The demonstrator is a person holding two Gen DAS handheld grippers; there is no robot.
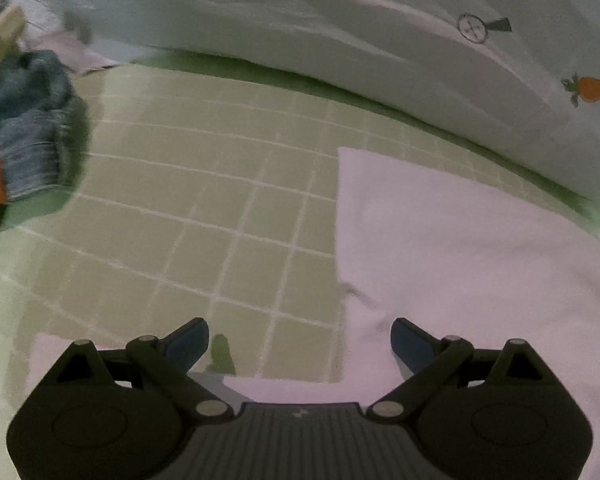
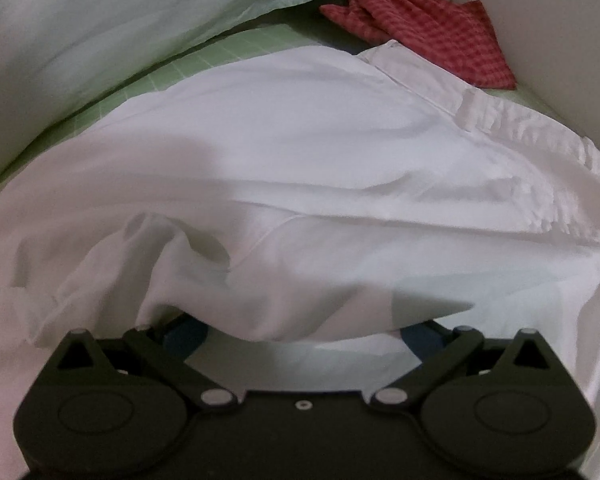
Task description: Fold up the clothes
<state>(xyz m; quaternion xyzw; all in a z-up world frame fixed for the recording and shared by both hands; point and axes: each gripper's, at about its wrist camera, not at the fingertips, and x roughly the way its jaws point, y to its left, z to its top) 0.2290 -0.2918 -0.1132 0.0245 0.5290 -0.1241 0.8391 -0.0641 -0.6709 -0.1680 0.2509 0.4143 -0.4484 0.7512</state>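
Green gridded cutting mat [image 1: 204, 208] lay mostly bare ahead, white trousers [image 2: 300, 152] spread along its right side, left gripper [image 1: 300, 344] gaped wide and empty, right gripper [image 2: 304, 334] splayed, fingertips hidden under white cloth, grasp unclear, denim pile [image 1: 24, 128] far left.

Smooth white cloth garment [image 2: 300, 152], matt green gridded mat [image 1: 204, 200]

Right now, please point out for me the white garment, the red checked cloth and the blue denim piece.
white garment [image 2: 300, 152]: right wrist view, on its smooth upper panel.
red checked cloth [image 2: 428, 32]: right wrist view, on its middle.
blue denim piece [image 1: 24, 120]: left wrist view, on its crumpled middle.
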